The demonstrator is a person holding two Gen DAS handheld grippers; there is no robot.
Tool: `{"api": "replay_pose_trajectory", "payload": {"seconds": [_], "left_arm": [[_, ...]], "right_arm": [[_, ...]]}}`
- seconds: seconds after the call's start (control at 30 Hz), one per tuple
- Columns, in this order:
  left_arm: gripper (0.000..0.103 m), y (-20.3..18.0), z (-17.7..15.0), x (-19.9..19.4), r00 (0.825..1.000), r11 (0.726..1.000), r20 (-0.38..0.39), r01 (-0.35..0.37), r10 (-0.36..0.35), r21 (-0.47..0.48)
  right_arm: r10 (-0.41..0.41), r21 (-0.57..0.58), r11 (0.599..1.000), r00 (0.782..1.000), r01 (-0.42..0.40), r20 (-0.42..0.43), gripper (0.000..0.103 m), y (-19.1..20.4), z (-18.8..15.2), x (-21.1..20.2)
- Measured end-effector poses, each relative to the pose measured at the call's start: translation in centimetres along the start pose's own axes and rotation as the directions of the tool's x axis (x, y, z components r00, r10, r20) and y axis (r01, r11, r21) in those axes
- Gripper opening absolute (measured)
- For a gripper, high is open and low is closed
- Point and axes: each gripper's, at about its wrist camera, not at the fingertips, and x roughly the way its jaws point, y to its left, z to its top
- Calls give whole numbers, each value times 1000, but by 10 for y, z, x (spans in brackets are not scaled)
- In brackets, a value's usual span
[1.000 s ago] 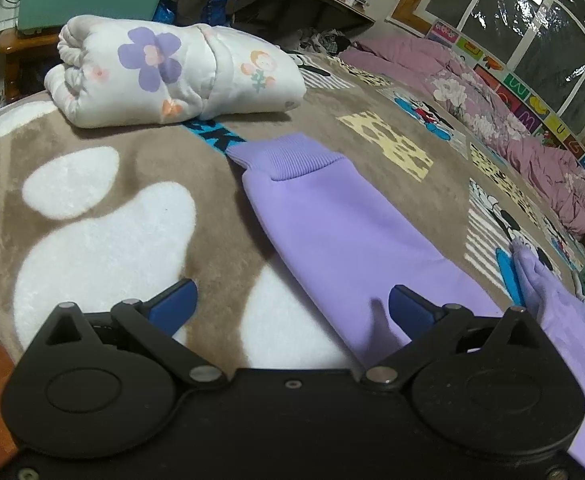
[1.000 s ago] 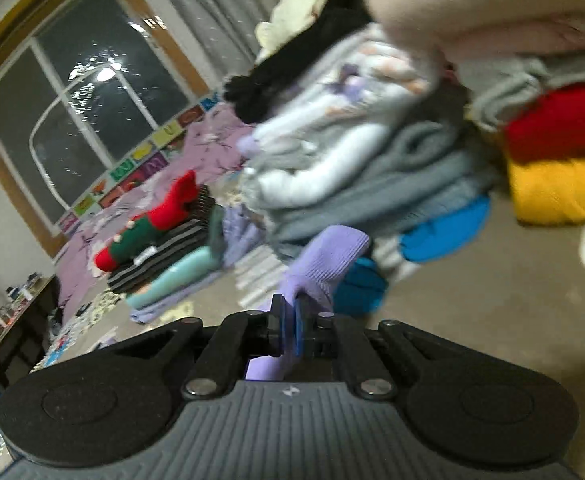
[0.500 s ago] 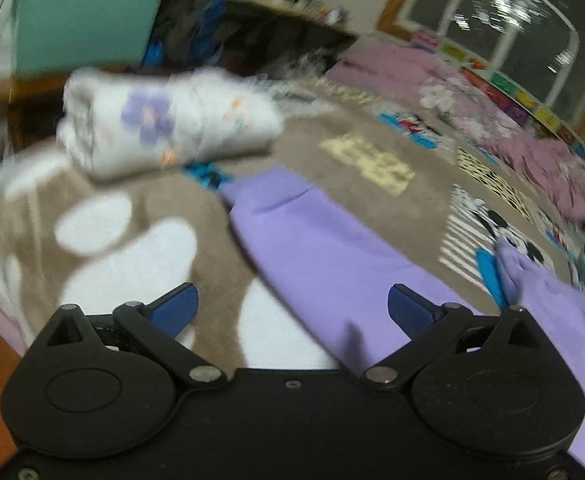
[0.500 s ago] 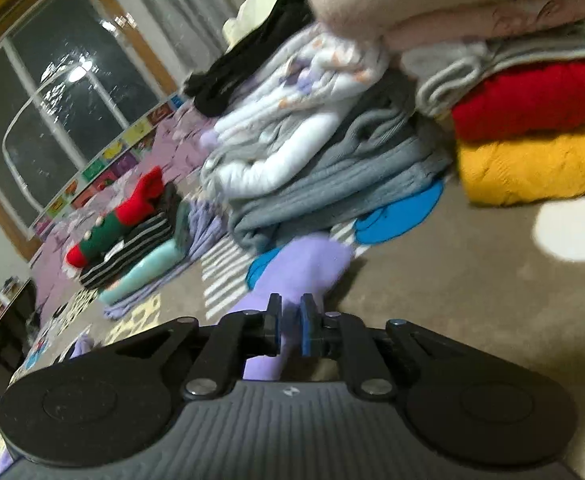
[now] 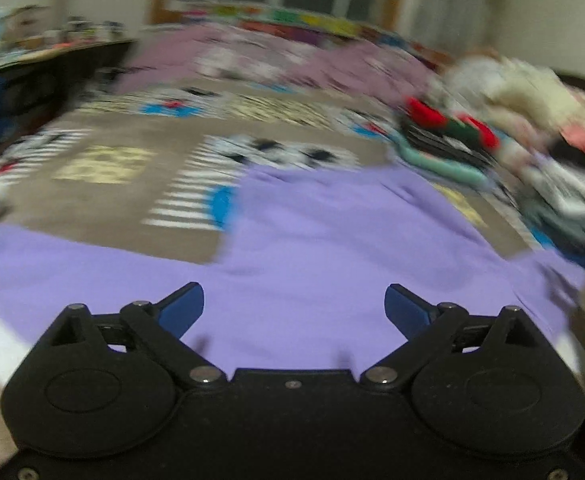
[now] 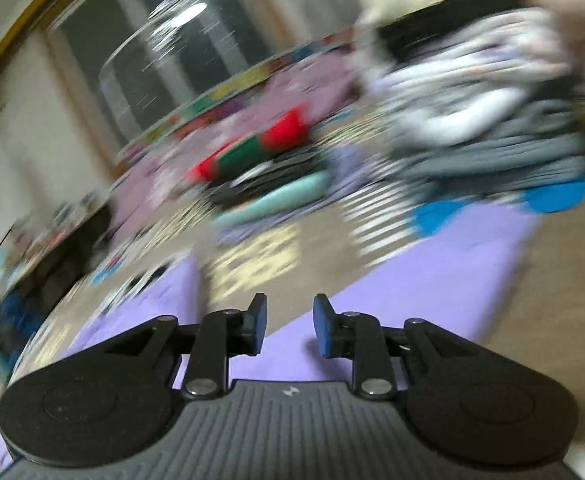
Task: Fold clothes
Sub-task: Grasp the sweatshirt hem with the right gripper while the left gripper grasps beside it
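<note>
— Item one?
— Purple garment (image 5: 332, 240): spread flat on the blanket (image 5: 104, 208), directly ahead of my left gripper (image 5: 294, 308), fingers spread wide, empty.
— Right gripper (image 6: 288, 324)?
— Parted slightly, holding nothing; a sleeve, I think, runs beyond it toward the clothes stack (image 6: 492, 120). Blurry.

Dim indoor light, heavy motion blur in both views, fisheye bending at edges, glare streaks on window (image 6: 164, 48)

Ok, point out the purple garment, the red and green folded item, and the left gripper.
purple garment (image 5: 332, 240), left wrist view, flat middle of the body.
red and green folded item (image 6: 252, 152), right wrist view, green band.
left gripper (image 5: 294, 308), left wrist view, midway between open jaws.
</note>
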Motion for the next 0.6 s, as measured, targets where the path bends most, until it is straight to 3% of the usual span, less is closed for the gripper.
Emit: {"api": "replay_pose_trajectory", "payload": {"seconds": [0.07,0.2,0.33,0.4,0.43,0.5,0.6], "left_arm": [[81,-14,0,18,999,999,-29,30,-29,32],[77,-17,13,52,995,999,-80,55,-55,-3],[77,0,26,78,994,1000,-111,-25,25,2],[77,22,27,94,977,995,-196,-94,89,-19],[76,33,25,98,971,995,-224,-94,83,-42],[76,48,22,97,973,997,-228,-37,21,-64],[72,56,31,92,977,999,-213,-11,2,-41]], "right_arm": [[80,-82,993,994,-86,-75,28,28,0,19],[200,-224,941,950,-254,-238,27,83,-1,58],[153,-327,905,926,-271,-345,25,107,-4,108],[100,-275,938,925,-211,-368,20,85,-1,125],[120,-174,965,922,-195,-367,14,65,3,127],[163,-32,982,922,-185,-351,6,33,9,121],[153,-53,982,922,-183,-355,18,27,14,109]]}}
